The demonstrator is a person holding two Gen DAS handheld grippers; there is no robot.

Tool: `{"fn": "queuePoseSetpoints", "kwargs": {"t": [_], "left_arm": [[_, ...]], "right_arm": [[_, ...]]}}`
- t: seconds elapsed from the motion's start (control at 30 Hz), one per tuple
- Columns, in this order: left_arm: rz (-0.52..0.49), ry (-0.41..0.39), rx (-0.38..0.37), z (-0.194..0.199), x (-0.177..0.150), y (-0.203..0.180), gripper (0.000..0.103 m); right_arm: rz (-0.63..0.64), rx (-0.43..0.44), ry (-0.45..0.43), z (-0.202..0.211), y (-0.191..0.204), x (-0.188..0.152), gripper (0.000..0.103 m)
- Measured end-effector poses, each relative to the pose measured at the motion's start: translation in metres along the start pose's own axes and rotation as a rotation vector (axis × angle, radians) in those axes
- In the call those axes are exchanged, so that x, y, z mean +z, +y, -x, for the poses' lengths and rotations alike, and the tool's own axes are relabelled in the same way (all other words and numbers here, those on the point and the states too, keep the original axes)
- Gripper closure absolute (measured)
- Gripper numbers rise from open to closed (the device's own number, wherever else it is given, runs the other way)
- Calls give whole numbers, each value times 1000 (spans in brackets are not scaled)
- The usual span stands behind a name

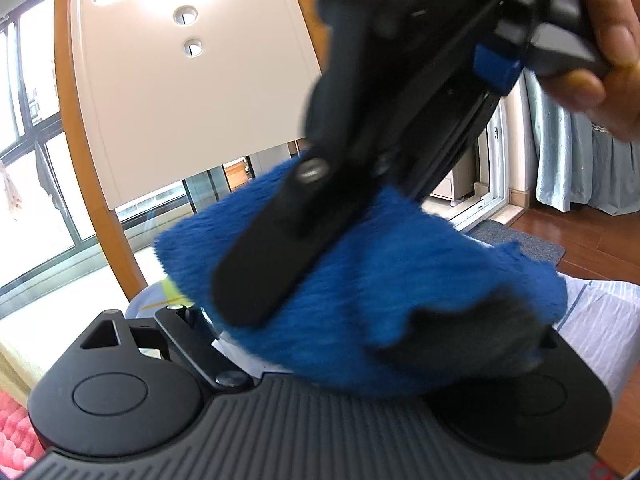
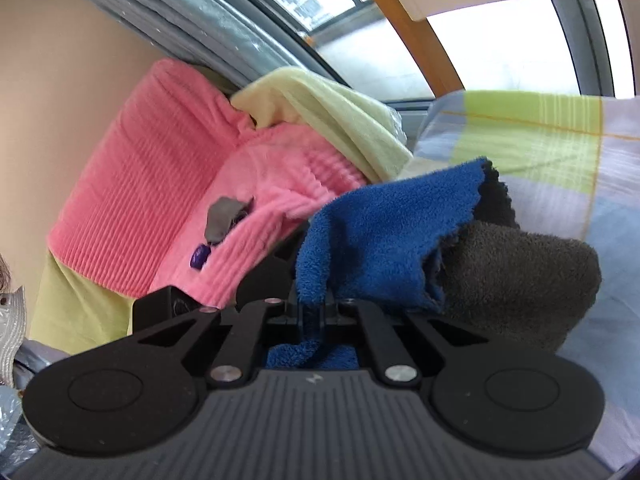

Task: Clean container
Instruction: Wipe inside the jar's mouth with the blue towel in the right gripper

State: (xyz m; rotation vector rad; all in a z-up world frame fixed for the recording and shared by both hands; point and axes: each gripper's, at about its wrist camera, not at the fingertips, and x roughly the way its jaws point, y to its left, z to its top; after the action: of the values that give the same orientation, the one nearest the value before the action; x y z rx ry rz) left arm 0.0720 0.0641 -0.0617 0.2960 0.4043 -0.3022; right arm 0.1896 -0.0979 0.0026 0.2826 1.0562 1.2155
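A: Left wrist view: the right gripper (image 1: 256,276) presses the blue cloth (image 1: 360,280) over the left gripper (image 1: 320,320), whose spread I cannot tell. The container is hidden.

B: Right wrist view: jaws pinch the cloth; it could slip. Pink towel (image 2: 168,200) crowds left, bed (image 2: 560,140) right.

- Pretty clearly a bedroom at home: white headboard (image 1: 192,92) with an orange wood frame
- Checked bedding (image 2: 560,152), pink blanket (image 2: 160,200)
- Big balcony windows (image 1: 36,152), curtains (image 1: 572,160), wood floor (image 1: 592,232)
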Motion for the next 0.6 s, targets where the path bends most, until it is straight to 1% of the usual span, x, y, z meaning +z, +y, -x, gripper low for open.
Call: {"fn": "queuePoseSetpoints", "kwargs": {"t": [0.1, 0.3, 0.47, 0.6], "left_arm": [[4, 6, 5, -3, 1, 1, 13], [2, 13, 12, -11, 6, 7, 13], [-10, 13, 17, -10, 6, 5, 13], [-7, 18, 26, -10, 6, 6, 11]], "right_arm": [[37, -25, -60, -6, 4, -1, 100], [123, -123, -165, -14, 13, 4, 101], [193, -213, -196, -18, 13, 16, 101], [216, -271, -220, -17, 8, 20, 101]]}}
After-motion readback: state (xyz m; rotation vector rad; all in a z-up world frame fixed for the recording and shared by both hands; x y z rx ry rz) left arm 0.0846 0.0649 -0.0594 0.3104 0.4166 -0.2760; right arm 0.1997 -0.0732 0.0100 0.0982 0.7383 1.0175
